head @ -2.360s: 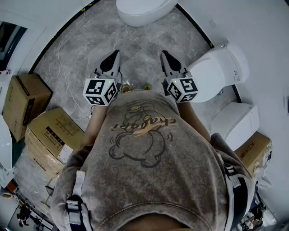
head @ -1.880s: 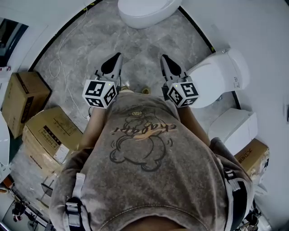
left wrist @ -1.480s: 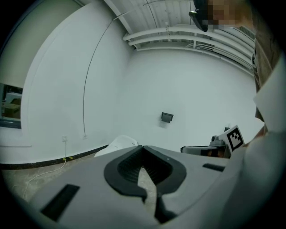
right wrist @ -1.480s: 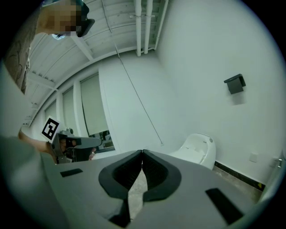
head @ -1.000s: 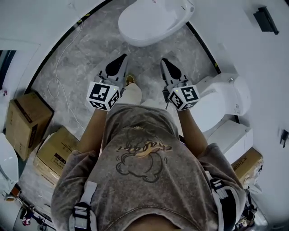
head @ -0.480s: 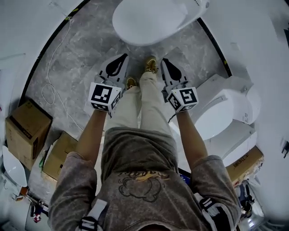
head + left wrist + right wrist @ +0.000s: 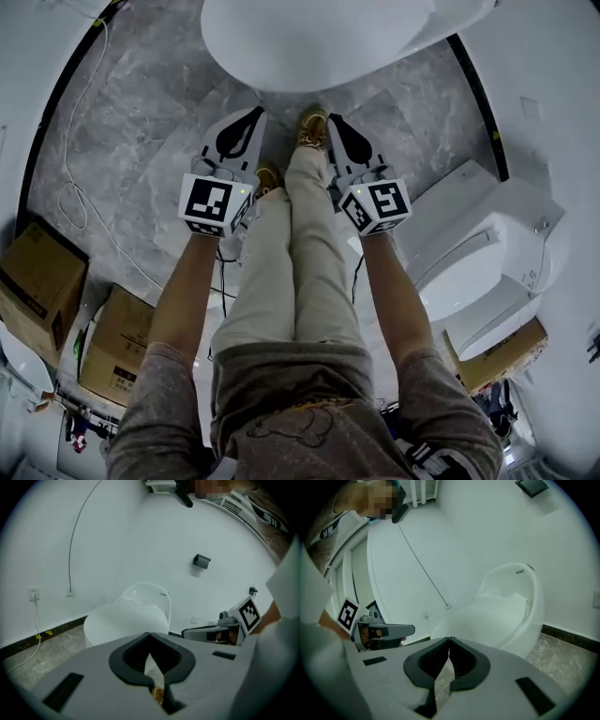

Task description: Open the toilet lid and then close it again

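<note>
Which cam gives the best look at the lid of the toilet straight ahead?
Right gripper view: the lid lies shut, largest here and nearly whole, seen at a low slant. Left gripper view shows the same lid smaller. Head view looks down on it, cropped by the frame's top.

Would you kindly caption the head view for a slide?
Standing before a closed white toilet, the person holds the left tongs and right tongs shut and empty.

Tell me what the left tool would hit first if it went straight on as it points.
Probably the closed white oval toilet lid, near its front edge: it sits directly beyond the shut left tool. Depth is hard to judge.
</note>
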### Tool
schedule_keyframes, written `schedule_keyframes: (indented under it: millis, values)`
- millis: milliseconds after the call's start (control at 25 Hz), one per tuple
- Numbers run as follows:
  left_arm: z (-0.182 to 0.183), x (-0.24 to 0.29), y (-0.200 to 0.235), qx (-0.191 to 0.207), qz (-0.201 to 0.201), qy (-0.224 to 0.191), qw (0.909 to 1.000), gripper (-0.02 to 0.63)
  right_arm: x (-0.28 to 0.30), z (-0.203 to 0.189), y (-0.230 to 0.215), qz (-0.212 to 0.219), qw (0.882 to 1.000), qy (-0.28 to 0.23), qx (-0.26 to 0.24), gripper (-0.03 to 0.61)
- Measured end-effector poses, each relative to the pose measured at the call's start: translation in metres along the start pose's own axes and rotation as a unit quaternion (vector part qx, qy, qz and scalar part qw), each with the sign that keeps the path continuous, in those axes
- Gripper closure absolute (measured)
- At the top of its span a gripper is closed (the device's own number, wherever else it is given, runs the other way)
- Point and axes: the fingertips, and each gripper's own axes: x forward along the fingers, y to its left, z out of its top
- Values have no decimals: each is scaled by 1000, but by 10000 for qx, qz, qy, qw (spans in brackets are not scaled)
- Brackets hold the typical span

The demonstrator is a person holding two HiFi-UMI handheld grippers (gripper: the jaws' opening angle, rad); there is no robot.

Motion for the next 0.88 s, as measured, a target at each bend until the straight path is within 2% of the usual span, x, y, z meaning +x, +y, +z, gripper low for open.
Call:
schedule_keyframes:
  millis: [160, 360, 880]
  values:
    - [-51, 30, 18, -59, 64, 164, 9998, 604, 30, -38, -22, 4, 9999, 123, -10, 552]
    - [-88, 52, 42, -205, 317, 233, 9990, 604, 50, -70, -36, -69, 9994, 321, 89, 552]
    - [-90, 66, 54, -413, 414, 180, 9981, 604, 74, -62, -32, 45, 9996, 295, 13, 552]
